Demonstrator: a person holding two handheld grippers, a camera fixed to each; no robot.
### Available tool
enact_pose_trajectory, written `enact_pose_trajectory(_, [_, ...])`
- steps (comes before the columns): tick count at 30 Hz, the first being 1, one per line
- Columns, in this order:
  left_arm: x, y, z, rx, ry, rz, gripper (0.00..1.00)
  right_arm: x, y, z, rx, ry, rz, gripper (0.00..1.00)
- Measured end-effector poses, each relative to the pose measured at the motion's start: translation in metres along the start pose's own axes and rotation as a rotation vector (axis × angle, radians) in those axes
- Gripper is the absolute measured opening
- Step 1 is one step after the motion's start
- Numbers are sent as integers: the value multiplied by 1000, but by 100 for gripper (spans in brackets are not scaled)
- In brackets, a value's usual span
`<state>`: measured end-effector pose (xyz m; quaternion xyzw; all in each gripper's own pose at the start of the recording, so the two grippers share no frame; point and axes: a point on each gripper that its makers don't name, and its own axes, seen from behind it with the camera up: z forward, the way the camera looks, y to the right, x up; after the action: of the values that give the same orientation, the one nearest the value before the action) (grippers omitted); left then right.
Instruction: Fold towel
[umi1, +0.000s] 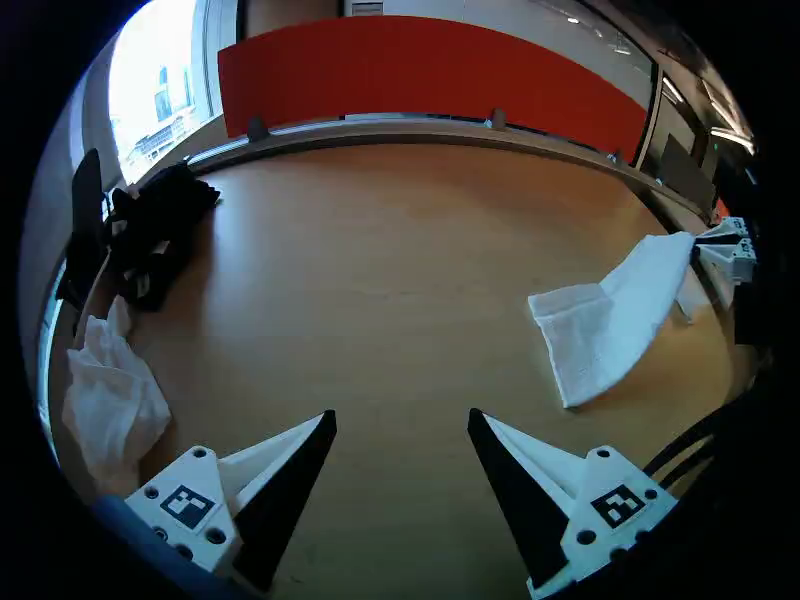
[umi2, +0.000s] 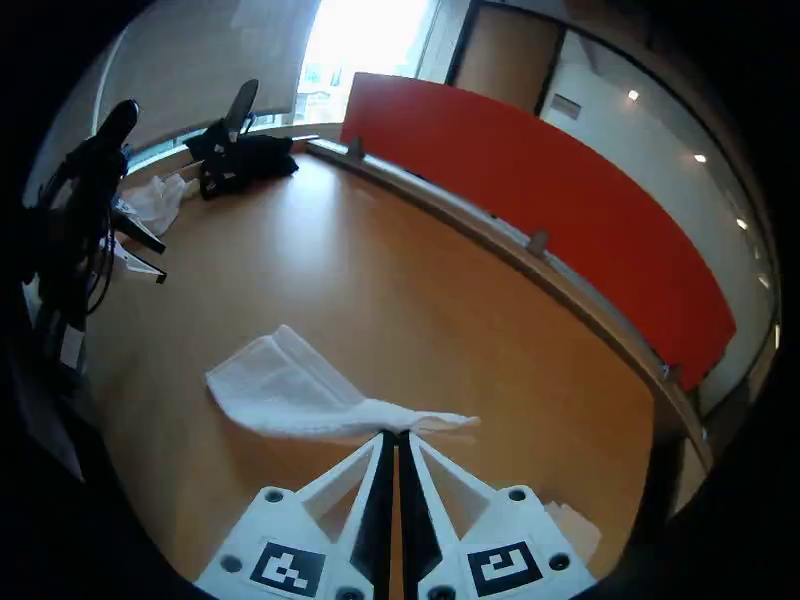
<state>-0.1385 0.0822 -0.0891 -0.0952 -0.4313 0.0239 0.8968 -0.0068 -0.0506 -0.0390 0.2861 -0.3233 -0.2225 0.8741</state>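
My left tongs (umi1: 400, 414) hung wide apart above the wooden table (umi1: 400, 260), while my right tongs (umi2: 398, 435) were pinched nearly together on one edge of the white towel (umi2: 290, 395), the fingertips covering the exact spot of the grip. The rest of the towel sloped down to the tabletop, partly doubled over. A crumpled white cloth (umi1: 110, 400) and a black heap (umi1: 155, 235) that I could not make out lay well apart from it, near the table's end.
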Motion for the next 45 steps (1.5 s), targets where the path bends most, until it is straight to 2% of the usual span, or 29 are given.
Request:
enact_pose_trajectory(7, [0, 0, -1, 1, 1, -2, 98, 3, -1, -2, 4, 8, -3, 6])
enact_pose_trajectory(15, [1, 0, -3, 0, 4, -3, 98, 8, -13, 0, 32, 16, -22, 6])
enact_pose_trajectory(33, [4, 6, -3, -7, 12, 8, 98, 11, -72, 15, 134, 15, -85, 5])
enact_pose_trajectory(45, [4, 2, -10, -1, 22, -8, 98, 15, -100, 26, 193, 13, -123, 5])
